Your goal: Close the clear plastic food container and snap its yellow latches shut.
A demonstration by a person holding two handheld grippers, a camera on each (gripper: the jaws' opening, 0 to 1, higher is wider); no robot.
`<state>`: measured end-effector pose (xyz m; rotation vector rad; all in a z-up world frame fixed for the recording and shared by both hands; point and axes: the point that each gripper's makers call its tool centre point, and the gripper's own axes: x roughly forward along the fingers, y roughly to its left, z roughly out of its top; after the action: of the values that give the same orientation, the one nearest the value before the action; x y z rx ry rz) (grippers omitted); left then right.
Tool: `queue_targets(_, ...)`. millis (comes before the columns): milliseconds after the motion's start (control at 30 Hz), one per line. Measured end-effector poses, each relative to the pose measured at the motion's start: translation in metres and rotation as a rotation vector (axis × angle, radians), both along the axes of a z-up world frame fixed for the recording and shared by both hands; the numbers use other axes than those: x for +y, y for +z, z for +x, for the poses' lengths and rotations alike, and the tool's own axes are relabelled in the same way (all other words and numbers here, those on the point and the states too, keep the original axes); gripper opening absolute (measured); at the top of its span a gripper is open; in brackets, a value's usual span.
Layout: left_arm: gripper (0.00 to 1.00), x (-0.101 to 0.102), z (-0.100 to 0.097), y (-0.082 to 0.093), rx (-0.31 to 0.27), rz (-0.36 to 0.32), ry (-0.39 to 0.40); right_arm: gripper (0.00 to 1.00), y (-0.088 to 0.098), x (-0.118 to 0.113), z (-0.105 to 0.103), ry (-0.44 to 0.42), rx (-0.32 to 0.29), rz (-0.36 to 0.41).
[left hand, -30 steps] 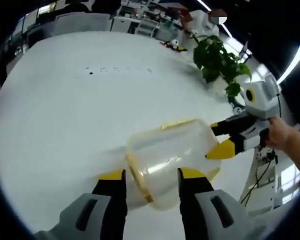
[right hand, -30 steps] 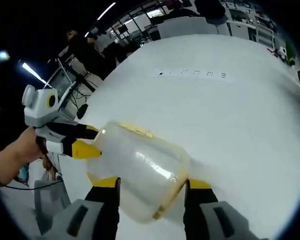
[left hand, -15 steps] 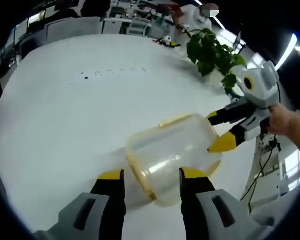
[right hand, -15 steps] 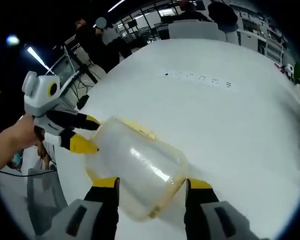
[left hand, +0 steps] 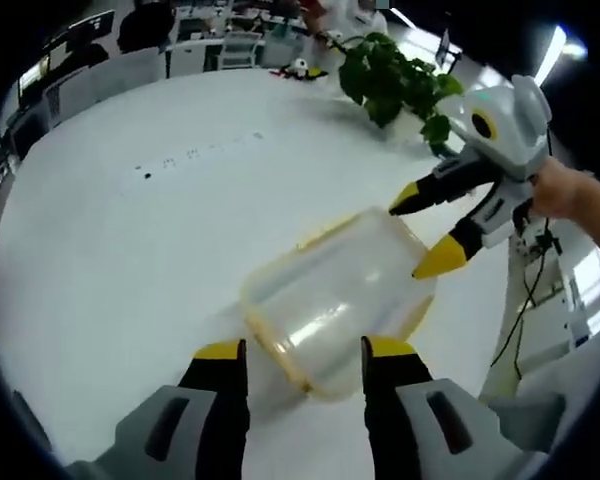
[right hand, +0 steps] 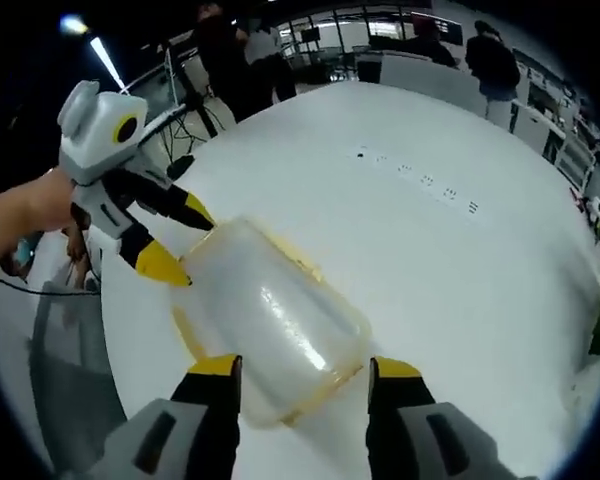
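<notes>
- In the left gripper view, the left gripper [left hand: 303, 352] has its two yellow-tipped jaws set wide on either side of one end of the clear plastic food container [left hand: 332, 298]; I cannot tell whether they touch it.
- The right gripper [left hand: 428, 232], held in a person's hand [left hand: 565, 190], has its jaws spread at the container's far end, the lower tip touching the wall.
- In the right gripper view, the right gripper [right hand: 305, 365] straddles the container [right hand: 270, 320] in the same way, and the left gripper [right hand: 175, 240] is at its far end.
- One container lies on its side on a white round table [left hand: 130, 250].
- One potted plant [left hand: 395, 85] stands beyond the table, with office desks behind it.
- Several people [right hand: 490, 55] stand in the room.
</notes>
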<state>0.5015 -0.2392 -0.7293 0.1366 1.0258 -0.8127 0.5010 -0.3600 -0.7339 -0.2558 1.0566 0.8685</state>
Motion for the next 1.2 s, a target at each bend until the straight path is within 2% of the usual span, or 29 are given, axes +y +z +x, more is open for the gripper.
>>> queue_targets(133, 0.43, -0.001, -0.004, 0.003, -0.002, 0.026, -0.065, 0.49, 0.0, -0.003, -0.001, 0.054, -0.016, -0.037)
queue_targets(200, 0.45, 0.0, -0.002, 0.006, -0.036, 0.046, -0.089, 0.49, 0.0, -0.004, -0.001, 0.071, -0.022, -0.046)
queue_targets(300, 0.45, -0.002, -0.004, 0.007, -0.032, 0.052, -0.123, 0.48, 0.0, -0.004, -0.002, 0.098, -0.025, -0.057)
queue_targets(400, 0.45, -0.001, -0.005, 0.007, -0.057, 0.095, -0.187, 0.46, 0.001, -0.004, -0.005, 0.117, -0.019, -0.071)
queue_targets(467, 0.44, -0.001, -0.007, 0.007, -0.084, 0.129, -0.257, 0.47, 0.001, -0.002, -0.006, 0.154, -0.031, -0.081)
queue_targets(500, 0.43, 0.001, -0.008, 0.007, -0.107, 0.167, -0.311, 0.46, 0.001, -0.002, -0.008, 0.176, -0.032, -0.098)
queue_targets(567, 0.42, 0.0, -0.012, 0.007, -0.109, 0.185, -0.377, 0.46, 0.002, -0.002, -0.008, 0.198, -0.043, -0.114)
queue_targets(667, 0.42, -0.003, -0.013, 0.01, -0.121, 0.184, -0.401, 0.45, 0.002, -0.001, -0.009, 0.231, -0.056, -0.135)
queue_targets(867, 0.41, -0.005, -0.016, 0.009, -0.144, 0.215, -0.5, 0.45, 0.004, 0.0, -0.011, 0.336, -0.098, -0.187)
queue_targets(967, 0.42, -0.001, -0.017, 0.008, -0.172, 0.271, -0.589, 0.45, 0.004, 0.001, -0.013, 0.39, -0.106, -0.207)
queue_targets(1033, 0.42, -0.003, -0.019, 0.007, -0.165, 0.27, -0.588, 0.45, 0.005, 0.001, -0.013, 0.405, -0.103, -0.217)
queue_targets(1200, 0.42, 0.0, -0.019, 0.005, -0.195, 0.321, -0.69, 0.44, 0.005, 0.001, -0.014, 0.512, -0.12, -0.254)
